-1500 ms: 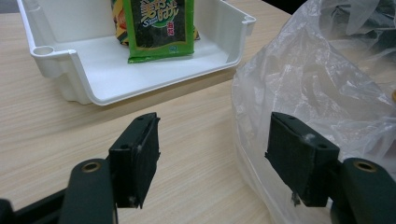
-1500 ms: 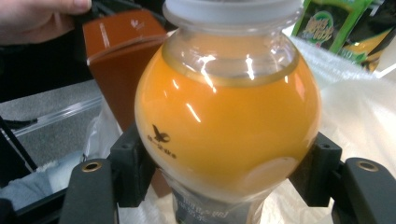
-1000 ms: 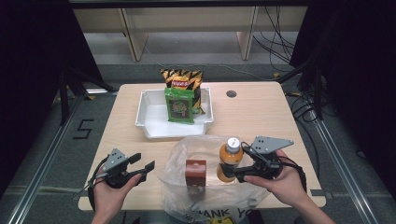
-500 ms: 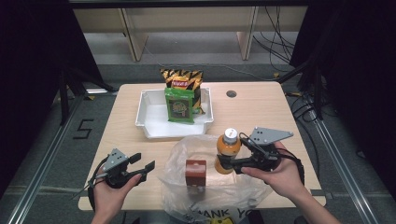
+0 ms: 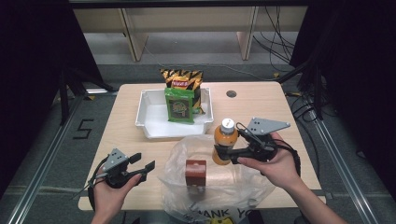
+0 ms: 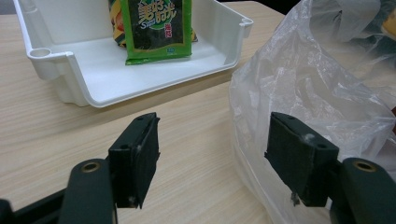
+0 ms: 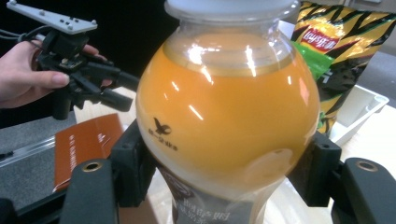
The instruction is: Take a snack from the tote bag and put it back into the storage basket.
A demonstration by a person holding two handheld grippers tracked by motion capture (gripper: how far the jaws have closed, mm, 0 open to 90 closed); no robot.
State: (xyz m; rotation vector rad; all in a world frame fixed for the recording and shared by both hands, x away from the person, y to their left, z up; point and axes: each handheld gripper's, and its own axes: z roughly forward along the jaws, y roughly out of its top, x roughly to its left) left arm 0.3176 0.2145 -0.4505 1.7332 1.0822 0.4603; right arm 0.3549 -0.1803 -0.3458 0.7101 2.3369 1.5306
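An orange juice bottle [image 5: 224, 141] with a white cap stands upright above the rim of a clear plastic bag [image 5: 243, 186], and my right gripper [image 5: 223, 153] is shut on its lower body. In the right gripper view the bottle [image 7: 229, 107] sits between the jaws of the right gripper [image 7: 224, 172]. A brown box [image 5: 195, 171] stands inside the bag. My left gripper [image 5: 144, 162] is open and holds nothing, just left of the bag. In the left gripper view, the left gripper [image 6: 215, 158] has one pad close to the bag [image 6: 317, 84].
A white tray [image 5: 142, 112] at the table's middle back holds a green snack packet [image 5: 179, 105] and a yellow chips bag [image 5: 182, 80] leaning upright. The tray [image 6: 70, 79] is ahead of my left gripper. A dark round hole [image 5: 231, 94] is in the tabletop.
My right gripper has lifted the bottle and carried it a little farther from the person, above the bag. The left gripper has stayed in place.
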